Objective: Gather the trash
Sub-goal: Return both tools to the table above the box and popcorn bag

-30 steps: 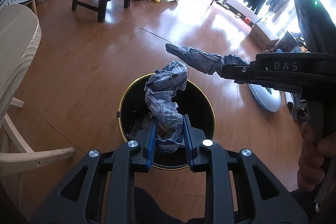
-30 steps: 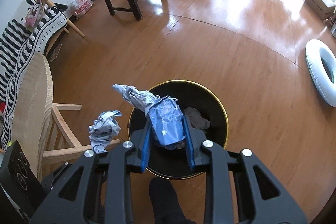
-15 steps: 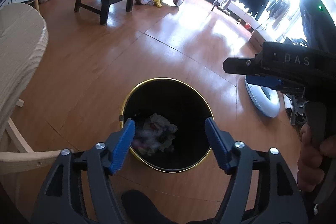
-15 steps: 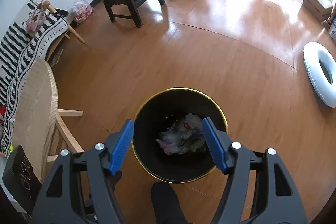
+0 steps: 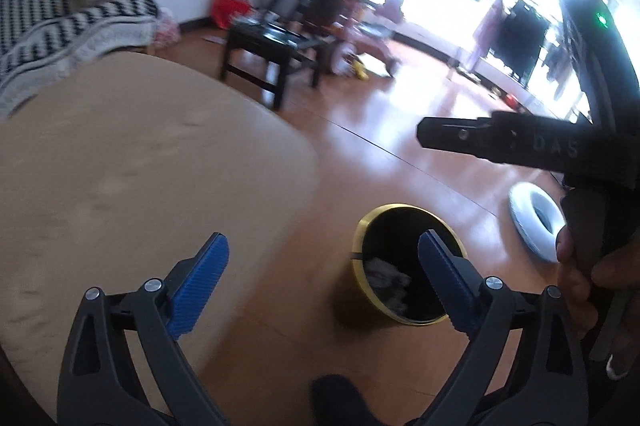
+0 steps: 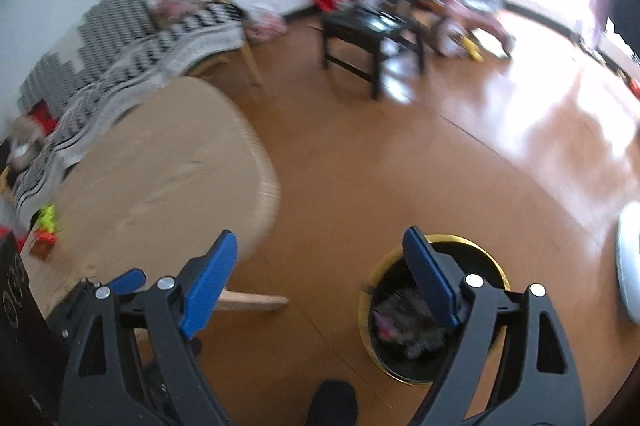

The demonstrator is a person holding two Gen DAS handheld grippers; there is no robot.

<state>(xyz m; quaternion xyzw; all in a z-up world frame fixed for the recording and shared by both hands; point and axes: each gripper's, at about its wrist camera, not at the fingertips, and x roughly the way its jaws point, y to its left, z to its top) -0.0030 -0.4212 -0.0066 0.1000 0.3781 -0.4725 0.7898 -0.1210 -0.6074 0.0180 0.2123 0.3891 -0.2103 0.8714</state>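
Observation:
A black trash bin with a gold rim [image 5: 406, 218] stands on the wooden floor with crumpled paper trash [image 5: 386, 272] inside. It also shows in the right wrist view [image 6: 456, 239], with trash [image 6: 404, 322] in it. My left gripper [image 5: 324, 284] is open and empty, raised between the table edge and the bin. My right gripper [image 6: 320, 284] is open and empty, above the floor left of the bin. The right gripper's side [image 5: 500, 142] shows at the right of the left wrist view.
A light wooden table [image 5: 120, 166] fills the left, also in the right wrist view [image 6: 160, 178]. A black chair [image 6: 372, 30] and a pink ride-on toy [image 6: 472, 14] stand behind. A white ring [image 5: 536, 222] lies on the floor right of the bin.
Both grippers opened over the bin and dropped their crumpled paper into it. Both then lifted and swung left toward the table.

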